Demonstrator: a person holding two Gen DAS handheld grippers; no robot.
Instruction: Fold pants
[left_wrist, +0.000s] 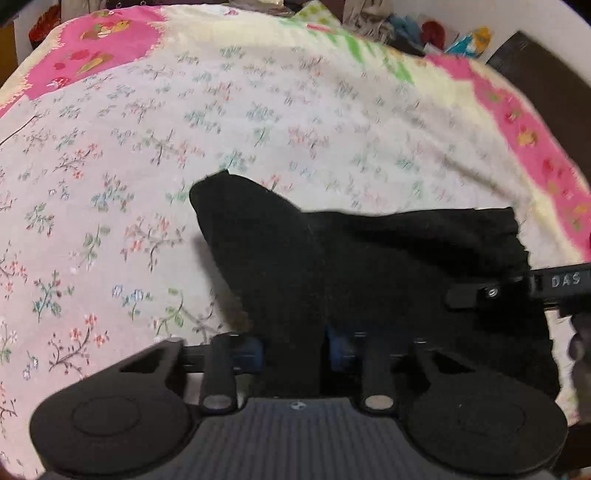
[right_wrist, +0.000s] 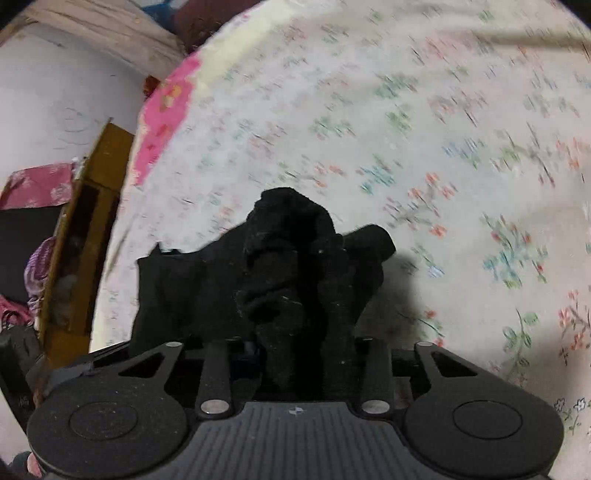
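In the left wrist view, the left tool had its jaws drawn in on a fold of the black knit pants, with the dark cloth running straight between the blue-tipped fingers and filling the gap, so it read as clamped on the fabric. The pants spread away from it across the floral-printed bed sheet, one corner lifted to a point and the far hem lying near the pink patterned border of the quilt; part of the other tool reached in at the right edge, close to the cloth. In the right wrist view, the right tool was likewise closed on a thick bunched wad of the same pants, which rose in crumpled ridges just ahead of the jaws, with a flatter panel hanging to the left over the bed's edge, beside a wooden cabinet. The risk from here seemed to be uneven layers: the right grasp held a gathered clump rather than a clean edge, so lifting could drag wrinkles into the fold, and a thin pinch on the left might slip if the two hands pulled apart too firmly.
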